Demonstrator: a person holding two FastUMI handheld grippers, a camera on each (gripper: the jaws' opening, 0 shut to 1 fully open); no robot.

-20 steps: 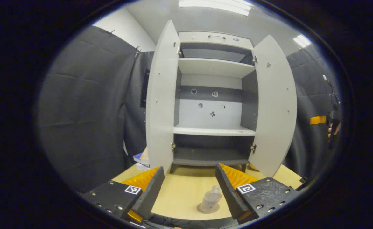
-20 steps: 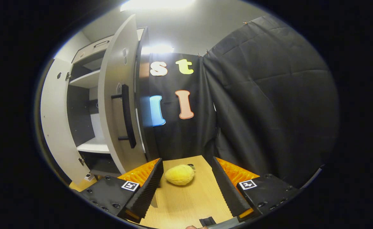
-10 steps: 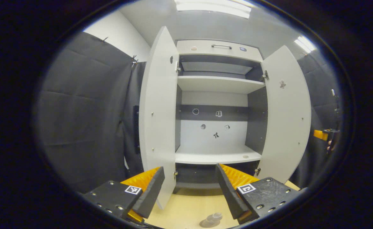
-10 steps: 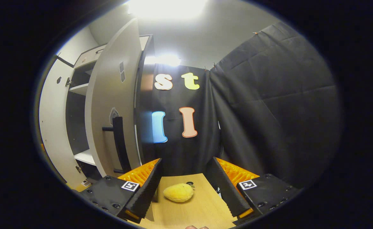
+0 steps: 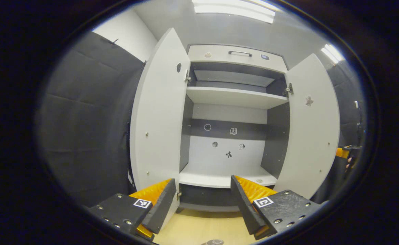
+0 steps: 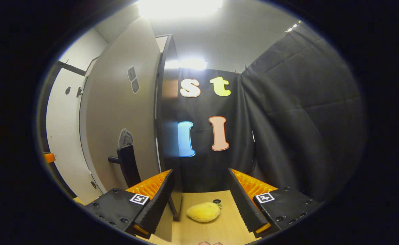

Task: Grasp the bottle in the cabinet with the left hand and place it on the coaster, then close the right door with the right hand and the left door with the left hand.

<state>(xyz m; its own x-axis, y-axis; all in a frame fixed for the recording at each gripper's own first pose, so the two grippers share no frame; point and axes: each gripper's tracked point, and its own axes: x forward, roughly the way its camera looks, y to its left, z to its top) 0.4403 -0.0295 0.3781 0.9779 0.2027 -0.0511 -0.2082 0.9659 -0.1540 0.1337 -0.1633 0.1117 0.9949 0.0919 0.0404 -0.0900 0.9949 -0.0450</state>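
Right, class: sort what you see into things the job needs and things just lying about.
Job:
left door
right door
left gripper
right gripper
coaster, at the table's near edge

Lying about:
yellow plush toy
top drawer

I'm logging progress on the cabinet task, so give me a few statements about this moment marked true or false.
1. Both cabinet doors stand open. True: left door, right door.
2. A bottle stands on the middle shelf. False: the shelf is bare.
3. The right gripper is clamped on the door handle. False: it is open, beside the handle.
4. A yellow plush fruit lies on the table. True.
5. The left gripper is open. True.
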